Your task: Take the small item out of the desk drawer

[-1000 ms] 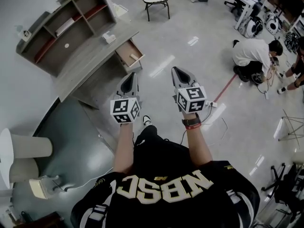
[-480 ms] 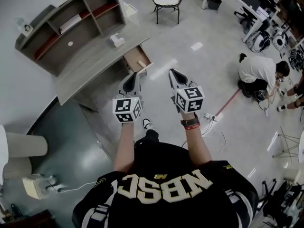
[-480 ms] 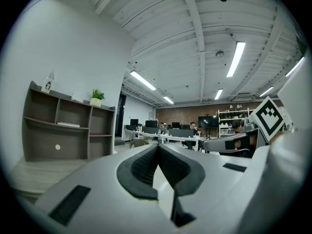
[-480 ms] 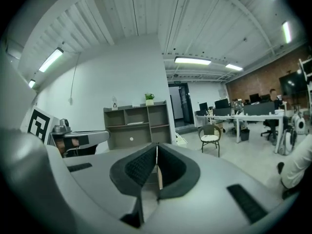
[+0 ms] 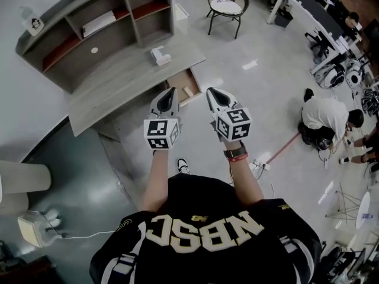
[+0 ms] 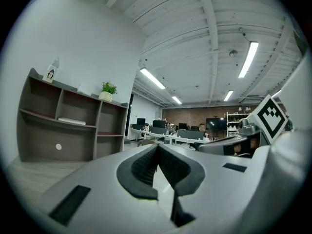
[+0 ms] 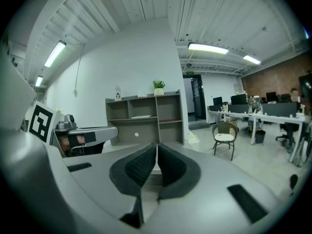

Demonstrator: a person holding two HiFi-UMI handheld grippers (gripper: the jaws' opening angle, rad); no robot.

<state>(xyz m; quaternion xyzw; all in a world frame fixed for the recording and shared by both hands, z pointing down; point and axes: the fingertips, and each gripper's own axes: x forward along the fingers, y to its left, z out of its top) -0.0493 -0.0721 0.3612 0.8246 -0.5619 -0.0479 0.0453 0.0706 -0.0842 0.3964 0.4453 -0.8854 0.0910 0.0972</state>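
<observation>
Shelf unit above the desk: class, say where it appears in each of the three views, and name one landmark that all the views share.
Head view: shelf unit in the upper left, behind the desk.
Left gripper view: at the left side, against the white wall.
Right gripper view: near the centre, against the white wall.
Shared landmark: the small white dot on its lower back panel.
</observation>
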